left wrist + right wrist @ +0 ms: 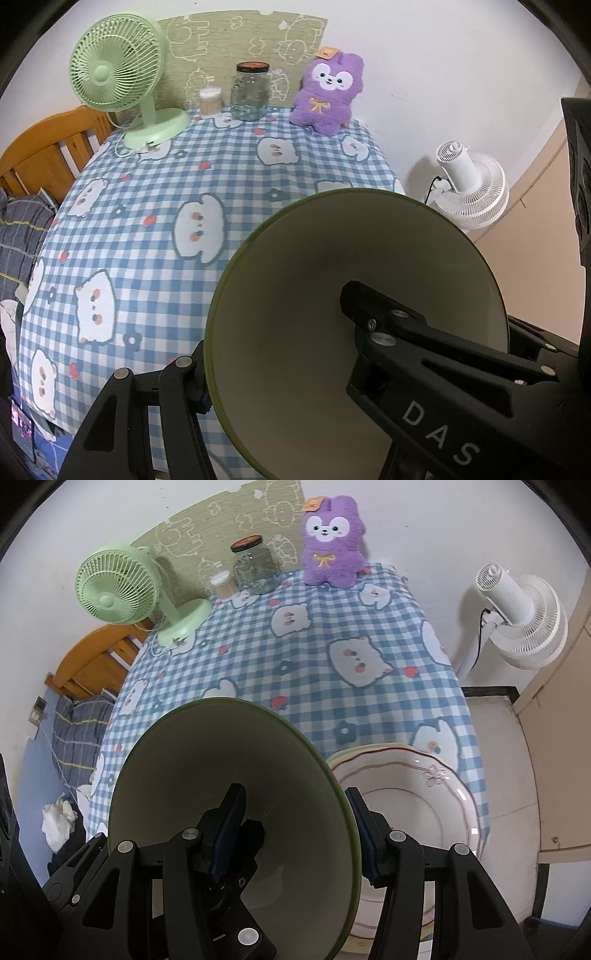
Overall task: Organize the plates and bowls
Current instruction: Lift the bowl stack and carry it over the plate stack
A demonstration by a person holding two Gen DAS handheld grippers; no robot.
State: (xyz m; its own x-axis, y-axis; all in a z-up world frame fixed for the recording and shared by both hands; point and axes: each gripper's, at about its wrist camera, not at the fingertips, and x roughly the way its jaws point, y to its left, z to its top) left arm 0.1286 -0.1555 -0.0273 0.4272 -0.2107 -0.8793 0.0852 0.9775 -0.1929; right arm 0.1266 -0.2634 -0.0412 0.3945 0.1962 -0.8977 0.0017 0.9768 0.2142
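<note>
Both grippers sharing one bowl (pixel 229 775), carrying it above counter (pixel 155 206).

Left gripper (pixel 273 347) and right gripper (pixel 295 827) fingers half-open, each clamping rim wall, opposite sides, keeping it level.

Plate (pixel 424 812) waiting beneath, probably stacking target.

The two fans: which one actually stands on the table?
The green fan stands on the checked tablecloth at its far left corner. The white fan stands off the table, beyond its right edge by the wall.

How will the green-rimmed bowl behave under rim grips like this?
The green-rimmed bowl looks rigid and glazed, so probably slippery under the pads. Left gripper and right gripper each pinch only its thin wall; it may pivot. Likely chips if dropped onto the flowered plate.
</note>
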